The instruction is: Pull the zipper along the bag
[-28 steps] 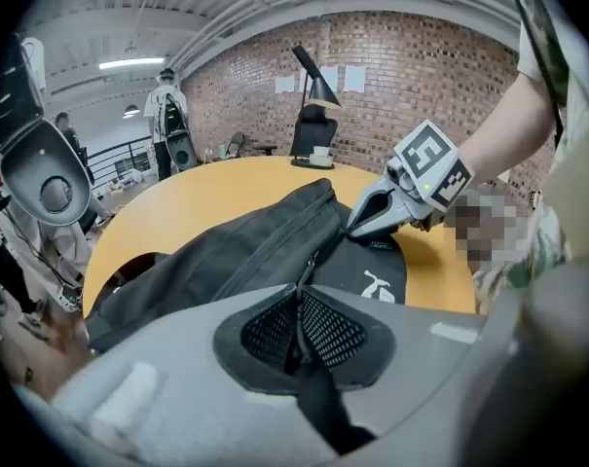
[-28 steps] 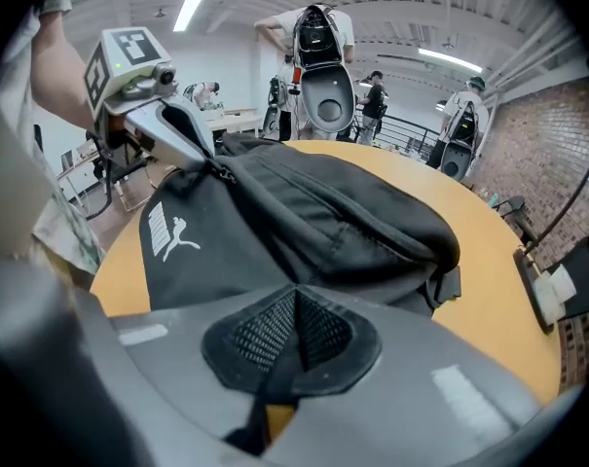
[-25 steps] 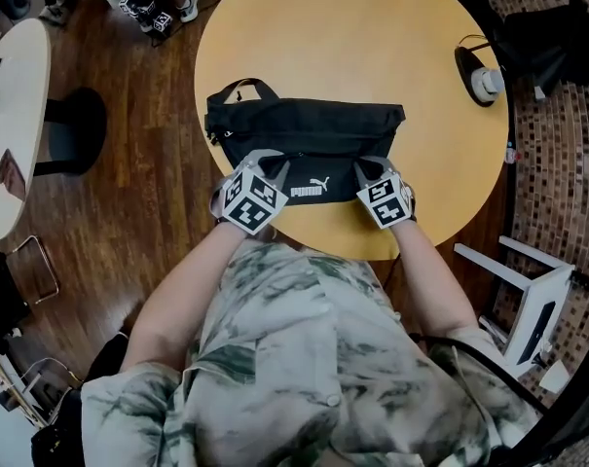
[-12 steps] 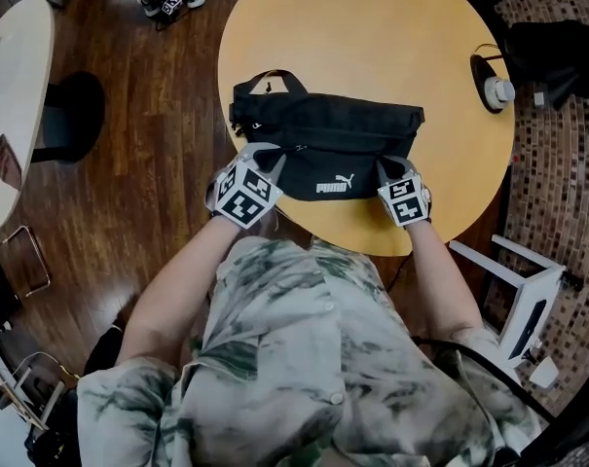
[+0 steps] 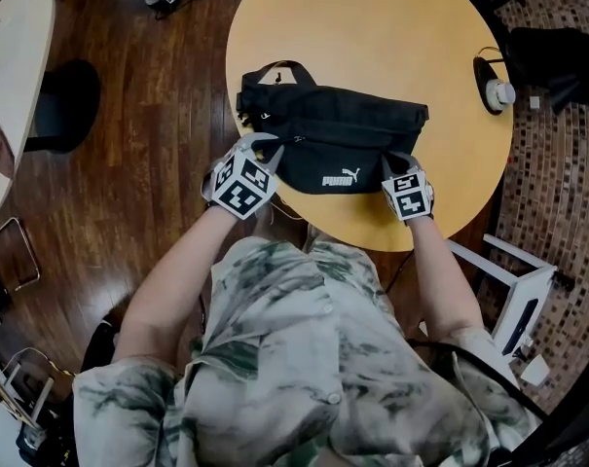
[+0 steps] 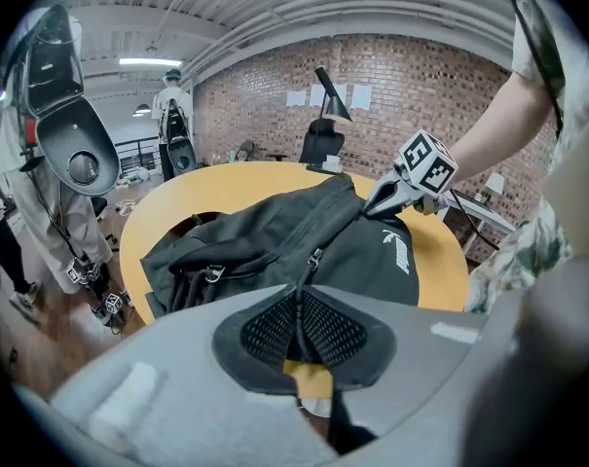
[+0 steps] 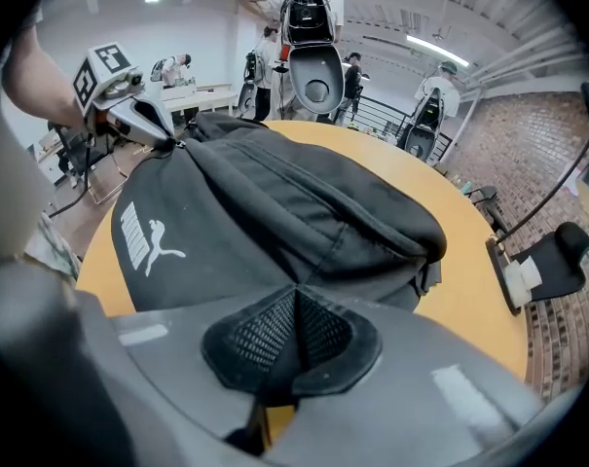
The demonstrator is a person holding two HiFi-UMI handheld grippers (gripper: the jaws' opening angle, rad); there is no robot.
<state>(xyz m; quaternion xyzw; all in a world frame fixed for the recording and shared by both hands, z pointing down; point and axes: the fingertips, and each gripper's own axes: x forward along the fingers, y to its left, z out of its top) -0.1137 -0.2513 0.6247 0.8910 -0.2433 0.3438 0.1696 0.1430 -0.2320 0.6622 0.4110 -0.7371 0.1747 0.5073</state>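
A black waist bag [image 5: 338, 134] with a white logo lies across the near half of the round yellow table [image 5: 372, 27]. My left gripper [image 5: 273, 146] is at the bag's left part, shut on the zipper pull cord [image 6: 304, 280], which runs from the slider [image 6: 315, 257] into the jaws of the left gripper [image 6: 297, 309]. At the bag's right end, my right gripper [image 5: 399, 161] is shut on the bag's fabric [image 7: 304, 232]. The right gripper view shows its pads [image 7: 323, 334] pinched on black cloth.
A white device on a black base [image 5: 494, 88] sits at the table's right edge. A white stool [image 5: 518, 280] stands to the right on tiled floor, and a dark bundle [image 5: 557, 52] lies beyond it. Another pale table [image 5: 12, 86] is at far left. People and machines [image 7: 313, 56] stand further off.
The head view has shifted, so the table and bag sit higher and further right. My left gripper is now nearer the bag's left end. The right gripper holds the same end.
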